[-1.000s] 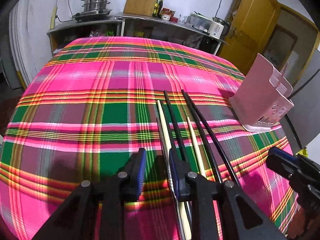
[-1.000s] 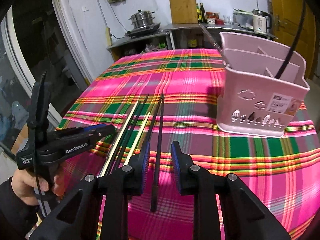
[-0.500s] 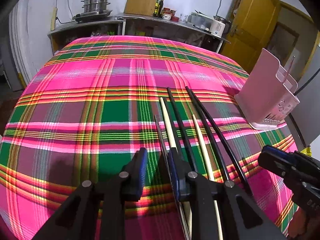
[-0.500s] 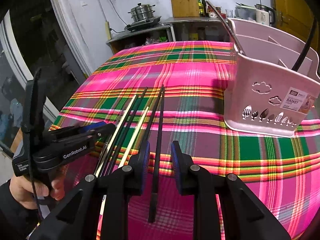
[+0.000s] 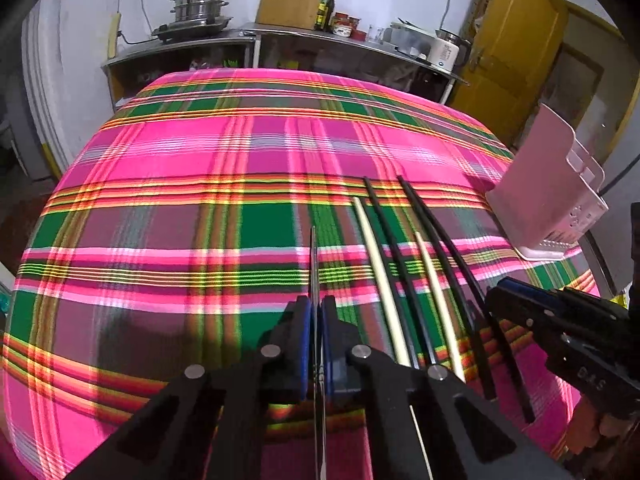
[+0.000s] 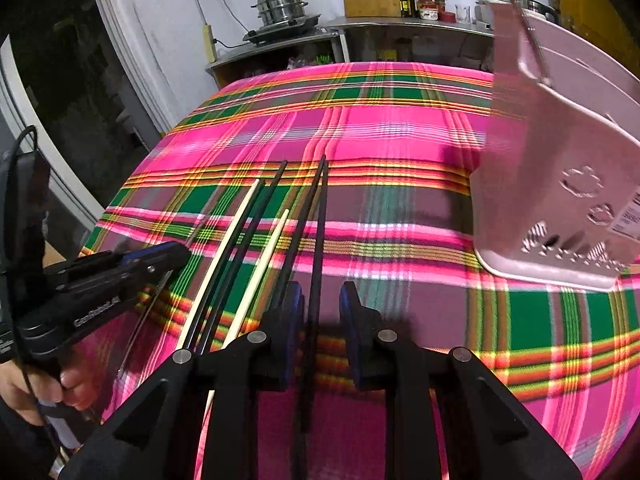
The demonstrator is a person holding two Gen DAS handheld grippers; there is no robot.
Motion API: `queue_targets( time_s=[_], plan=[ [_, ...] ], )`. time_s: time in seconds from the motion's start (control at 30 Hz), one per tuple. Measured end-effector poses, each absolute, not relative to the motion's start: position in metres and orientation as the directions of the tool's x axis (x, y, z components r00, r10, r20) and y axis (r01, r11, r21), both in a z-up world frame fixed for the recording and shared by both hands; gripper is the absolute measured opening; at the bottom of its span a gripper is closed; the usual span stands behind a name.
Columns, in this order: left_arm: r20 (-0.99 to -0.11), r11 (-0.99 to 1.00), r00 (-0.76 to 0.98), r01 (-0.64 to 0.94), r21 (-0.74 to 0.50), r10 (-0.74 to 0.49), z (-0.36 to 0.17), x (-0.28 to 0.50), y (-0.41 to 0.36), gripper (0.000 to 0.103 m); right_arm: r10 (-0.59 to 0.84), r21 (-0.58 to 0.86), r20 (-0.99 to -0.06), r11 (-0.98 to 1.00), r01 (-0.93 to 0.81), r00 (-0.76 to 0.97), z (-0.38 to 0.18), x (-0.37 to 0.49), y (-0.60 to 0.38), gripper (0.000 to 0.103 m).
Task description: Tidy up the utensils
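Now the left gripper is clenched on a thin metal chopstick pointing up-frame; the pink utensil basket stands far right.

We see both views under bright indoor light from above, the pink plaid tablecloth glowing almost neon. Dark shadows pool on it right under the black grippers. The fisheye lens bows the table edges and blackens the corners. In the right wrist view the pink basket is smeared by motion blur; the far counter looks soft. The doorway at left is dim.
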State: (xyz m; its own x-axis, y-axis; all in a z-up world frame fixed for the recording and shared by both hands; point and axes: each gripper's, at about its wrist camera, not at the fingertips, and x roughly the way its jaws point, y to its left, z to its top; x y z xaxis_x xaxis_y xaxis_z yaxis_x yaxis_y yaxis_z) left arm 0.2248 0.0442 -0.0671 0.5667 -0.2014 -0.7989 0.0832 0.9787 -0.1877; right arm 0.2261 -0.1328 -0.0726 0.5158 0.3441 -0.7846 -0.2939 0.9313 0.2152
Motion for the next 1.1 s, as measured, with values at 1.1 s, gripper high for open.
queue_targets(
  time_s=[1.1],
  plan=[
    [-0.820, 0.991, 0.556, 0.089, -0.103, -0.135, -0.067, 0.261, 0.044, 0.004, 0.267, 0.137, -0.828, 0.949, -0.285, 0.492, -0.076, 0.290, -0.103, 0.007]
  ],
)
